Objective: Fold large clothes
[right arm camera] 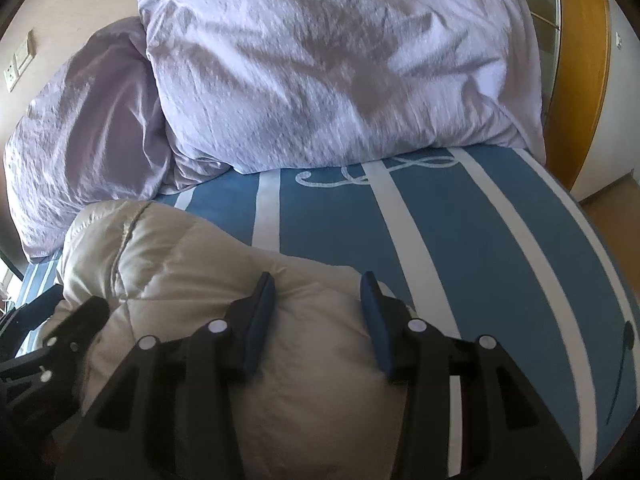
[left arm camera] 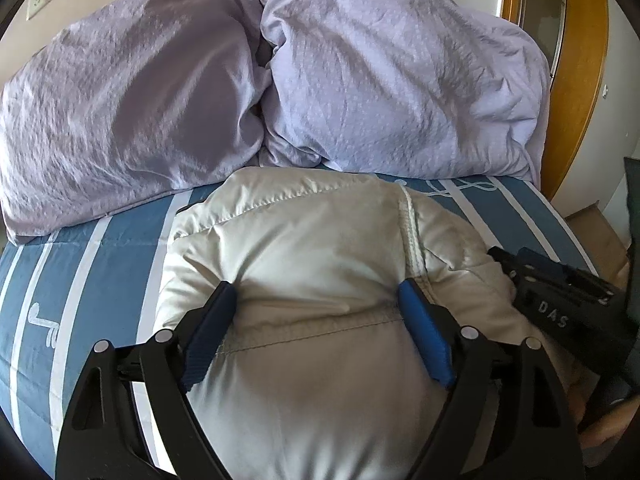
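The jacket point(left arm camera: 304, 248) lies on the bed point(left arm camera: 100, 248) as a compact, puffy bundle, so I judge that the folding is nearly finished; what seems to remain is to press it flat and neat. I cannot tell if the sleeves are tucked in, because the bundle hides them.

Your left tongs point(left arm camera: 316, 304) stand wide over the middle of the jacket, and the fabric bulges up between the pads point(left arm camera: 424, 332). They touch the cloth at the sides, but I see no pinched fold, so I read them as not gripping.

Your right tongs point(right arm camera: 318, 300) stand narrower, over the jacket's edge at 3 o'clock. A hump of fabric sits between the fingers, but if they squeeze it I cannot tell.

For room: at 12 o'clock the pillow point(left arm camera: 128, 100) and the duvet point(left arm camera: 400, 80) lie just beside the jacket's far edge, so there is little space to push forward. At 3 o'clock the striped bed point(right arm camera: 460, 260) is free up to its edge. At 9 o'clock some bed is free too.
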Available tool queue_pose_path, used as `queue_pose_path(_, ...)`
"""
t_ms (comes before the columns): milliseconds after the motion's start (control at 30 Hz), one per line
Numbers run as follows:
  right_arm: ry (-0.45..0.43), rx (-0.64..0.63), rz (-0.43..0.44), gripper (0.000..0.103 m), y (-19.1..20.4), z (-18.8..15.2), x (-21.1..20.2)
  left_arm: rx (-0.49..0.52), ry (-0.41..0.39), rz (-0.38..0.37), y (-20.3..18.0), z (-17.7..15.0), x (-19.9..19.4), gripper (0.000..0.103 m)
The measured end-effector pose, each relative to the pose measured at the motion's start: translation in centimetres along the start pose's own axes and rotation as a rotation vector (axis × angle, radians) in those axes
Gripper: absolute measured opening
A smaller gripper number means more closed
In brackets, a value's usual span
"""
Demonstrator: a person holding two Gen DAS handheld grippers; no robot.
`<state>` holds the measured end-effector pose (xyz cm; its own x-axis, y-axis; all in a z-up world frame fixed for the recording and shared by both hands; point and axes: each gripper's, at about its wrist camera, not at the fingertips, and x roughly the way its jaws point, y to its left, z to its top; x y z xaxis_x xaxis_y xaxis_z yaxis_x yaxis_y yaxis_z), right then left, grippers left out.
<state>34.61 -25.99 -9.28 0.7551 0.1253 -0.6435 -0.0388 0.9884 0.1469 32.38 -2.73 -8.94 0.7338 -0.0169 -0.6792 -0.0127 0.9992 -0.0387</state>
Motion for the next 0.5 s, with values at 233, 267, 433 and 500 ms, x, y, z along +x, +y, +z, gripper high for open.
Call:
queue_pose_path(233,0.000,0.014,-0.002,0.045,-0.1,-0.2,0.8,0.005,-0.023,0.001,-0.2,-0.3,0.3,0.086)
queue_pose_path(267,-0.001,0.014,-0.004,0.045,-0.1,-0.2,0.9,0.006,-0.024,0.001,-0.2,-0.3,0.4,0.086)
queue_pose_path(433,-0.003,0.019,-0.002,0.046,-0.3,-0.3,1.2,0.009,-0.034,0.000,-0.2,-0.4,0.5,0.087)
queue_pose_path(500,-0.005,0.017,-0.004,0.046,-0.2,-0.5,1.4,0.012,-0.038,0.003,-0.2,-0.4,0.6,0.087)
